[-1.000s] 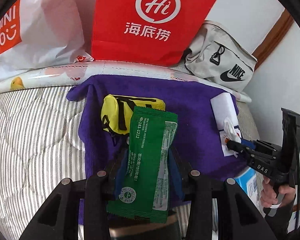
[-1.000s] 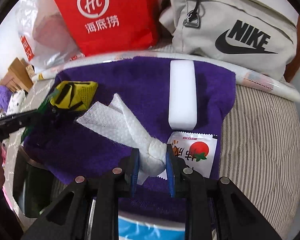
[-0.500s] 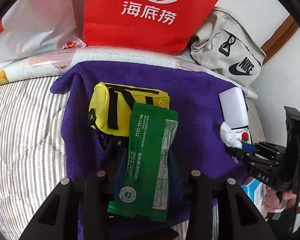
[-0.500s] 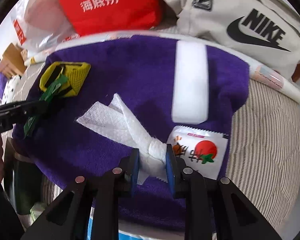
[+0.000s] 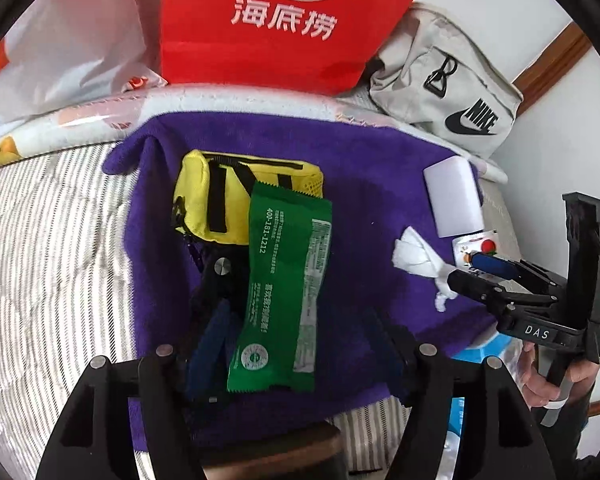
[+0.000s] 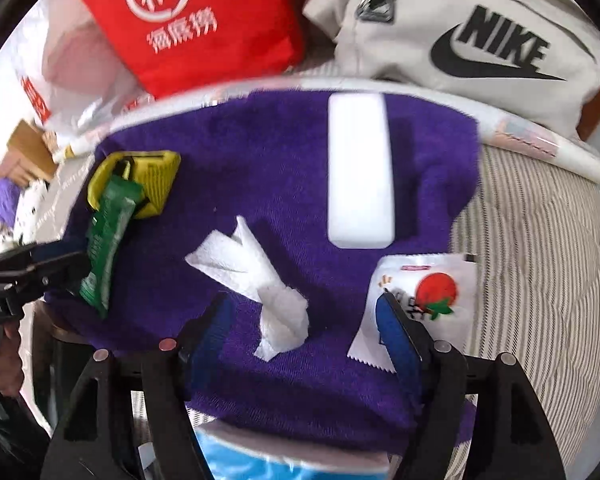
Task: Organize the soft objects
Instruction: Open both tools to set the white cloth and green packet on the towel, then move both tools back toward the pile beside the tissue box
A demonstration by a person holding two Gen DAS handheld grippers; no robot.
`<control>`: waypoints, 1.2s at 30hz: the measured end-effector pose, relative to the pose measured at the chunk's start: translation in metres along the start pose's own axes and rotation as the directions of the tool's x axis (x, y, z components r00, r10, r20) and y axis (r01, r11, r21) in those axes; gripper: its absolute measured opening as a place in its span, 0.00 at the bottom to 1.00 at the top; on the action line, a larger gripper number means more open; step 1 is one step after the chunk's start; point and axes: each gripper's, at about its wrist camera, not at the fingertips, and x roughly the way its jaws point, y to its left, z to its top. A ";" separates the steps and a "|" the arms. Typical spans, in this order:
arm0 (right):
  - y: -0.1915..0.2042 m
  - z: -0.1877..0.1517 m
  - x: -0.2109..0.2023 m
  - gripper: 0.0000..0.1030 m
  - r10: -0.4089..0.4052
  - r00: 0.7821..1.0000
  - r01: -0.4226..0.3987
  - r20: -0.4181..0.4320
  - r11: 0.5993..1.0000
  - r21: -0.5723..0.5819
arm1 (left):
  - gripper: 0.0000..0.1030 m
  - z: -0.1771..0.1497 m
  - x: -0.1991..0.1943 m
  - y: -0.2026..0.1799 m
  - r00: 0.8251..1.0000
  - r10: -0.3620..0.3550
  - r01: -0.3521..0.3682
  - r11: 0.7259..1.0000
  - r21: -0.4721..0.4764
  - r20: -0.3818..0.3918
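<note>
A purple towel lies spread on the striped bed. On it lie a yellow pouch, a green packet, a knotted white tissue, a white foam block and a white sachet with a red fruit print. My left gripper is open with the green packet lying loose between its fingers. My right gripper is open around the tissue, which rests on the towel.
A red paper bag, a white plastic bag and a grey Nike bag stand along the back. A blue packet lies under the towel's near edge. The wall is close on the right.
Both grippers have opened. The left let go of the green packet beside the yellow pouch; the right let go of the tissue onto the towel.
</note>
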 end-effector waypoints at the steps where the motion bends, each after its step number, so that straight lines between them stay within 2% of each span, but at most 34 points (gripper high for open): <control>1: -0.001 -0.001 -0.005 0.71 0.006 1.000 -0.006 0.008 1.000 0.005 | 0.65 -0.001 -0.005 0.001 1.000 0.003 -0.003 1.000 -0.003 0.011; 6: 0.001 -0.020 -0.042 0.71 0.070 0.994 -0.070 0.087 0.998 0.002 | 0.65 -0.012 -0.038 0.000 0.994 0.020 -0.018 1.000 -0.021 0.110; 12: 0.021 -0.051 -0.081 0.71 0.088 0.984 -0.084 0.157 0.996 -0.031 | 0.65 -0.046 -0.076 -0.002 0.982 -0.007 0.008 1.000 -0.007 0.188; 17: 0.038 -0.097 -0.099 0.70 0.121 0.974 -0.112 0.190 0.992 -0.057 | 0.65 -0.086 -0.095 -0.005 0.984 0.007 -0.015 0.999 0.043 0.179; 20: 0.053 -0.125 -0.100 0.63 0.119 0.976 -0.103 0.183 0.990 -0.096 | 0.65 -0.113 -0.103 -0.005 0.983 0.023 -0.032 0.998 0.048 0.183; 24: 0.071 -0.153 -0.100 0.59 0.128 0.976 -0.102 0.174 0.984 -0.148 | 0.65 -0.148 -0.104 -0.001 0.987 0.017 -0.022 0.999 0.027 0.160; 28: 0.085 -0.182 -0.104 0.59 0.180 0.969 -0.152 0.167 0.974 -0.169 | 0.66 -0.183 -0.096 -0.001 0.992 -0.003 0.000 1.000 0.024 0.130; 30: 0.091 -0.195 -0.103 0.59 0.204 0.966 -0.174 0.158 0.968 -0.182 | 0.66 -0.194 -0.094 -0.002 0.992 0.004 -0.008 0.999 0.035 0.124; 36: 0.107 -0.220 -0.094 0.54 0.194 0.973 -0.162 0.128 0.961 -0.226 | 0.66 -0.218 -0.099 -0.003 0.991 -0.003 -0.002 0.999 0.035 0.132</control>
